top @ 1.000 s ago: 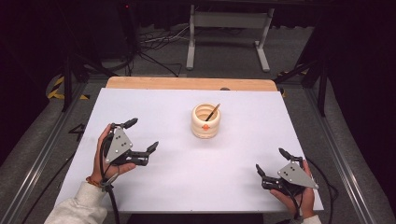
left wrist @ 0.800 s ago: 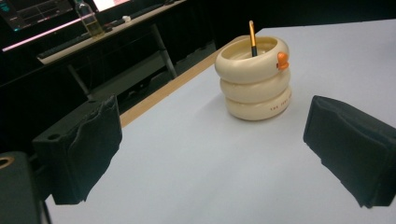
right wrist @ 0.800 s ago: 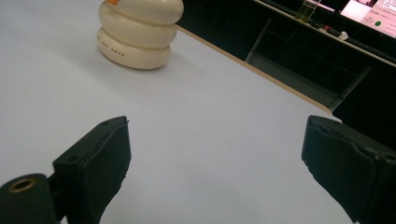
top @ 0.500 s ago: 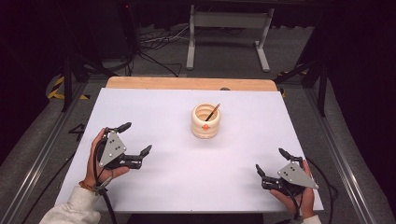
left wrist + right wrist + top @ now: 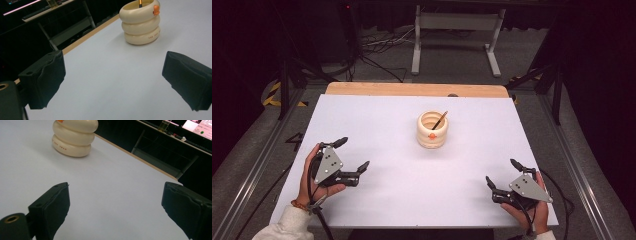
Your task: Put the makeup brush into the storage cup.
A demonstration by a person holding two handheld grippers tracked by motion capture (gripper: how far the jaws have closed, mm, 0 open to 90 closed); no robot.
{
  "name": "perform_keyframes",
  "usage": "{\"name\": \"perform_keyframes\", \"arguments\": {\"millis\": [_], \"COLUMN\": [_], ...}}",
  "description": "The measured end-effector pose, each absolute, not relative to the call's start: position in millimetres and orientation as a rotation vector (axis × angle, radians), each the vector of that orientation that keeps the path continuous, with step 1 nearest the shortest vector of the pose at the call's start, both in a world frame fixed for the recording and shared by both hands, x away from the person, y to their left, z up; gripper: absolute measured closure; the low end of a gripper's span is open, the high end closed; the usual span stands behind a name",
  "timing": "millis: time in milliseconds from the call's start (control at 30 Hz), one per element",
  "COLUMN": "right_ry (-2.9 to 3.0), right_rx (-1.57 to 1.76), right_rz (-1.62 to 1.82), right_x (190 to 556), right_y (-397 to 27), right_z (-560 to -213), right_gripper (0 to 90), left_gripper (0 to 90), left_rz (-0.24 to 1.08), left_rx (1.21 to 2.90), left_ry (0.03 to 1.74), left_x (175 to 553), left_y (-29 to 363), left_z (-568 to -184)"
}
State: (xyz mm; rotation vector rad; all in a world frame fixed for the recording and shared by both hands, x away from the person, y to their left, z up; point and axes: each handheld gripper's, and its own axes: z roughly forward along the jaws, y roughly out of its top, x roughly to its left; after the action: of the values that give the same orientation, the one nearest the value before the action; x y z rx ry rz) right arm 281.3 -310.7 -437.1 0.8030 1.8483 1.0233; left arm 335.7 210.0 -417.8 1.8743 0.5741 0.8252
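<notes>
Since the earlier frame, the left hand-held gripper [image 5: 353,154] has slid back toward the near left edge of the white surface [image 5: 382,125] and turned a little, while the right hand-held gripper [image 5: 501,173] rests at the near right corner much as before. Both are released, their black jaws spread wide with nothing between them, as each gripper view confirms. Well apart from both, the cream ringed holder [image 5: 432,130] stands upright near the middle of the surface, slightly toward the far side. It bears a small orange mark [image 5: 432,135] on its front, and a thin brown pencil [image 5: 440,120] leans inside it, its upper end tilted to the right. Neither hand-held gripper touches the holder.
</notes>
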Motion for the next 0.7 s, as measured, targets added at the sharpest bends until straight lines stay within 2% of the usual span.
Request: {"name": "perform_keyframes", "arguments": {"millis": [700], "right_ry": [1.852], "right_rx": [0.804], "right_rz": [1.022], "right_x": [281], "right_y": [-309], "right_z": [-438], "right_gripper": [8.4], "left_gripper": [6.1], "left_rz": [0.783], "left_rx": [1.941], "left_ry": [0.645], "left_x": [331], "left_y": [229], "left_z": [-445]}}
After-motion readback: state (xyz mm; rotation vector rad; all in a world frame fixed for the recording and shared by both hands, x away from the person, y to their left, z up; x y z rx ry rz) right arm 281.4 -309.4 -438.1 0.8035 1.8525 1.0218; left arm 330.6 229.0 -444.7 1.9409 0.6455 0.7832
